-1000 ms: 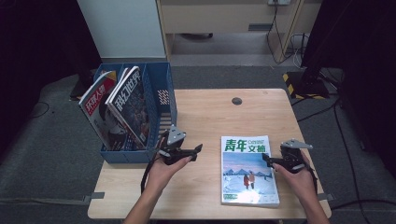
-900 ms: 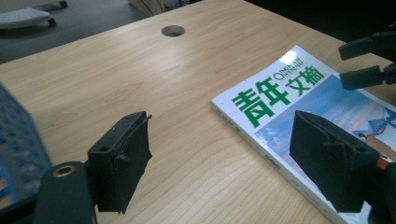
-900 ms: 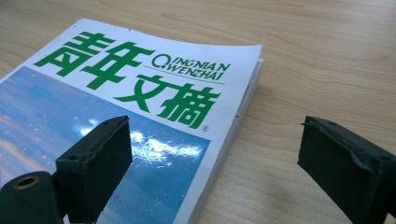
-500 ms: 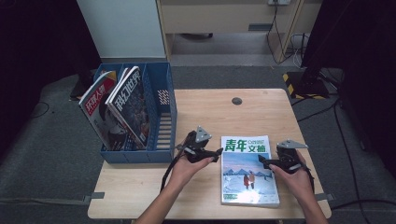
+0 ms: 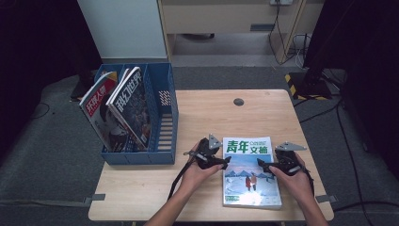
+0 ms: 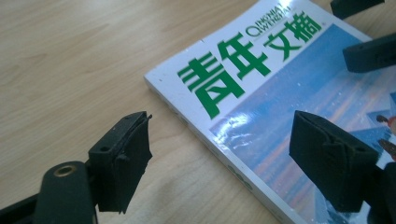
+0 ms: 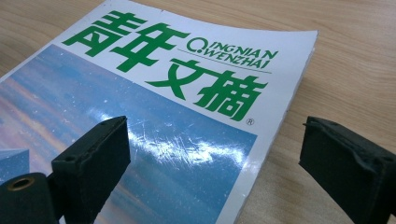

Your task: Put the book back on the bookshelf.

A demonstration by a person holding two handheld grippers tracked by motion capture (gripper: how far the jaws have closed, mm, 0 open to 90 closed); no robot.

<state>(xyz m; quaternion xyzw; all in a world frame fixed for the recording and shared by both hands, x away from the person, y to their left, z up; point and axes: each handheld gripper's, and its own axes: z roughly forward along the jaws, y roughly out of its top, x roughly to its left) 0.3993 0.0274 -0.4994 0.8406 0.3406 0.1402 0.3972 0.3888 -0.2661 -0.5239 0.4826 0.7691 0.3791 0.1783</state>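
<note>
Standing at the left edge of the wooden table, a blue slotted file holder held two magazines leaning side by side in its compartments: a red-covered magazine toward the outer side and a dark-covered magazine next to it. The slot nearest the table's middle looked empty from above.

Compared with a second earlier, the left gripper had moved from just beside the file holder's front corner across the bare wood to the left edge of the flat magazine, and had come lower. The right gripper sat at the same place by the magazine's right edge as before. The magazine itself lay where it had lain, flat on the front right part of the table, face up, between the two hands.

In the left gripper view the jaws stood wide apart, one pad over bare wood and the other over the cover, with the magazine's spine edge between them but not pressed. In the right gripper view the jaws were likewise wide, one pad above the cover and the other beyond the page edge over the table, gripping nothing.

The cover carried large green Chinese characters, 青年文摘, with "QINGNIAN WENZHAI" in small green letters above the second pair and a small ® mark after them. Below ran a blue, snowy picture. The characters on the two filed magazines were too small to read surely.
</note>
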